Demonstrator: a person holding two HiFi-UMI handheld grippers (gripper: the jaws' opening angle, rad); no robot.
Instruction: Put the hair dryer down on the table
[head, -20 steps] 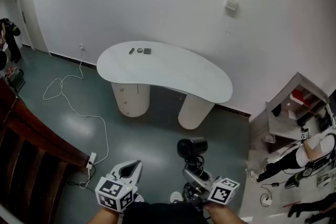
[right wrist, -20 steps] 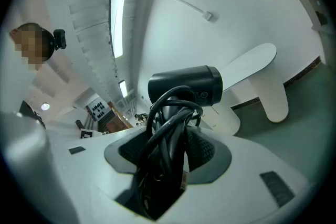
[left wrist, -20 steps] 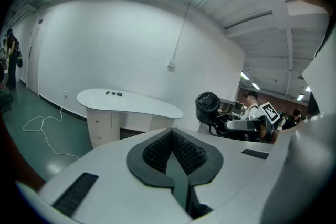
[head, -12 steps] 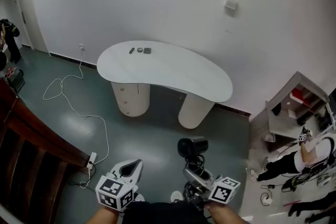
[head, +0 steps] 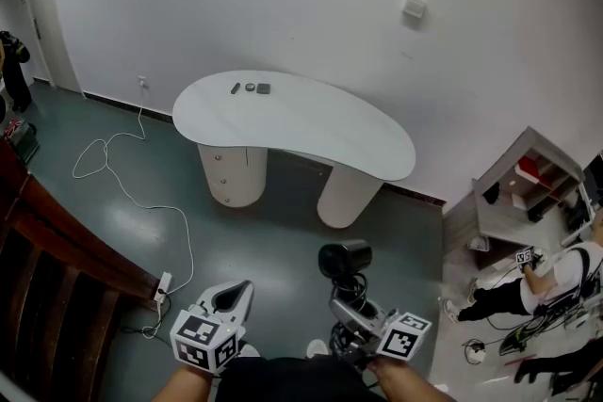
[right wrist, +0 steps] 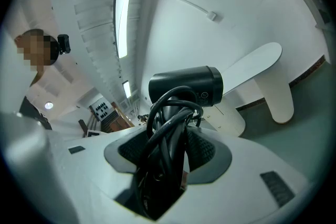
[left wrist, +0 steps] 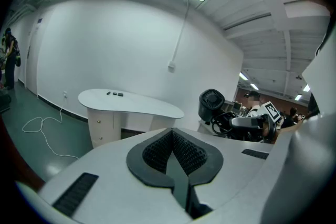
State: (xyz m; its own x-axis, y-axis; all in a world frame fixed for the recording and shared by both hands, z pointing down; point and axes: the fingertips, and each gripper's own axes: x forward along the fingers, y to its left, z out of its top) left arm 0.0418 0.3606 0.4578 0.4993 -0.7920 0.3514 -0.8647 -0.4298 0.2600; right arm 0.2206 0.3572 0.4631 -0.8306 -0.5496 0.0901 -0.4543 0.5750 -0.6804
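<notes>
A black hair dryer (head: 343,259) with its cord wound round the handle is held up over the floor, well short of the white kidney-shaped table (head: 311,132). My right gripper (head: 348,312) is shut on the handle and cord; in the right gripper view the dryer's barrel (right wrist: 185,85) stands above the gripper (right wrist: 170,136), with the table (right wrist: 252,68) beyond. My left gripper (head: 233,297) hangs beside it at the left, shut with nothing in it. The left gripper view shows its closed pads (left wrist: 181,152), the hair dryer (left wrist: 211,103) and the table (left wrist: 131,102).
Three small dark items (head: 251,88) lie at the table's far left end. A white cable (head: 122,179) runs over the floor to a power strip (head: 162,285). A wooden railing (head: 57,249) is at the left, a shelf unit (head: 523,193) and a person (head: 532,278) at the right.
Both grippers and the hair dryer stay almost where they were. The person at the right has shifted position.
</notes>
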